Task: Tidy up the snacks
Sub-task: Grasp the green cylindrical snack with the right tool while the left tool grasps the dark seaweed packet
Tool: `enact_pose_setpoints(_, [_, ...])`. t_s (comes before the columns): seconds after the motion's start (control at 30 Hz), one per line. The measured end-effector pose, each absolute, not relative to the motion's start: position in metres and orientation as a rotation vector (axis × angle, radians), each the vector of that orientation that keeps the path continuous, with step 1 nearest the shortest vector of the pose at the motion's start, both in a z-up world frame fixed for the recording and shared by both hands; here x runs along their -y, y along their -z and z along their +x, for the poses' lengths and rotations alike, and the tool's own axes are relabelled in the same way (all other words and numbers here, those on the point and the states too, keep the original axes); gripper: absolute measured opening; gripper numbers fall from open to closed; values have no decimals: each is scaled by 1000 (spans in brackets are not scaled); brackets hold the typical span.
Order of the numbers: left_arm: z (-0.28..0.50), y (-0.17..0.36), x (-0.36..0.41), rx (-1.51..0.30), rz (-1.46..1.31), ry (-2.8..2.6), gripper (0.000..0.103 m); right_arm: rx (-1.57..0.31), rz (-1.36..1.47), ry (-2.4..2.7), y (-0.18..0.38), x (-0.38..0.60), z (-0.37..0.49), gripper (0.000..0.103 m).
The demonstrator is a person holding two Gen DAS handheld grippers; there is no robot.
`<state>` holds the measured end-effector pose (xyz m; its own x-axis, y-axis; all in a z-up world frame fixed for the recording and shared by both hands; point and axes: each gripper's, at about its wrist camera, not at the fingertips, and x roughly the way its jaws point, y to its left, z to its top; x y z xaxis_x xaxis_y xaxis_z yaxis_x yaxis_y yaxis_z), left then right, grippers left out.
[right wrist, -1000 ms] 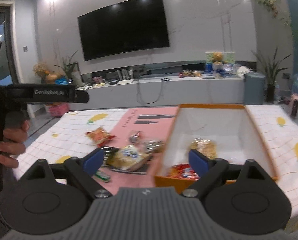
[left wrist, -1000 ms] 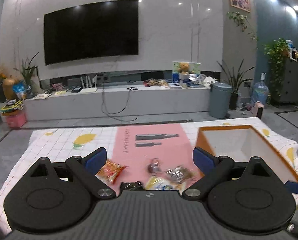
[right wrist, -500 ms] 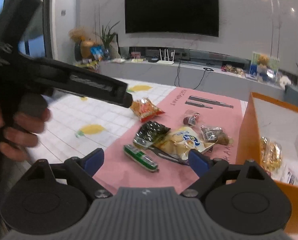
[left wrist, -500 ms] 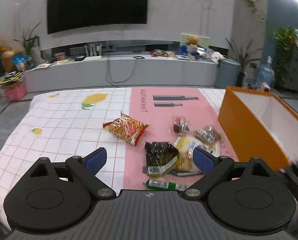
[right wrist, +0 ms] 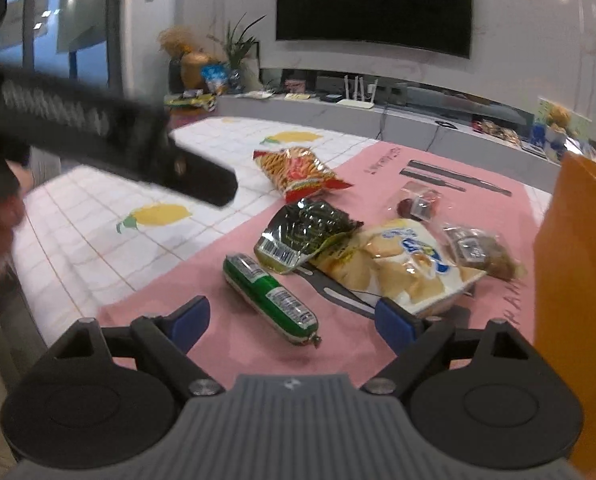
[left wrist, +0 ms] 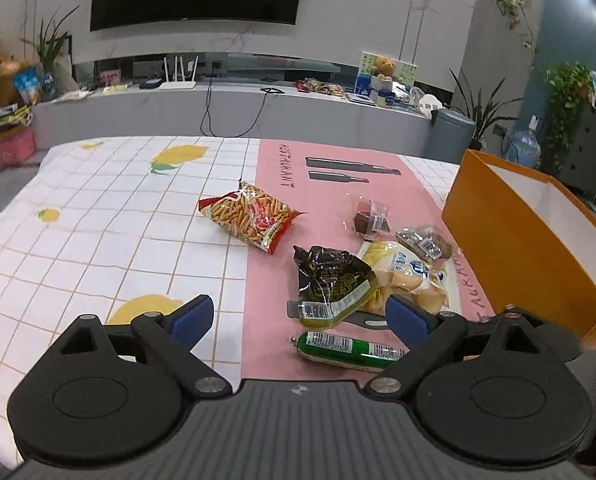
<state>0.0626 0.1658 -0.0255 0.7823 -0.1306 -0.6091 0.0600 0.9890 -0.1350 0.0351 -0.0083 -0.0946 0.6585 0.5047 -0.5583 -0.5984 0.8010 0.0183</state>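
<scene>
Standing at the worktop's (left wrist: 98,216) right edge, the orange box (left wrist: 509,240) hides its inside. Snacks (right wrist: 298,236) lie beside it on pink mat; checkered cloth leftward lies bare. Both tongs (left wrist: 299,316) (right wrist: 288,322) gape, empty.

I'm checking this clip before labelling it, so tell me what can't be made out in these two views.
- Orange box interior: left wrist view shows only its outer wall and part of the white lining; right wrist view cuts it at the edge.
- Left tongs: in the right wrist view, a motion-blurred black bar; tips unseen.
- Green sausage label: too small.
- Clear candy packets: contents unclear.
</scene>
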Motion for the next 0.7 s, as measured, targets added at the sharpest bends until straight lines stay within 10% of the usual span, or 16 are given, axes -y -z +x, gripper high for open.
enact_pose_setpoints(0.3, [62, 17, -180, -641, -158, 61, 103, -635, -158, -606, 106, -14, 69, 85])
enact_pose_setpoints(0.53, [63, 20, -186, -668, -186, 31, 103, -566, -236, -661, 103, -25, 48, 21])
enact_pose_setpoints(0.7, [79, 23, -182, -706, -171, 37, 103, -597, -202, -629, 101, -4, 41, 21])
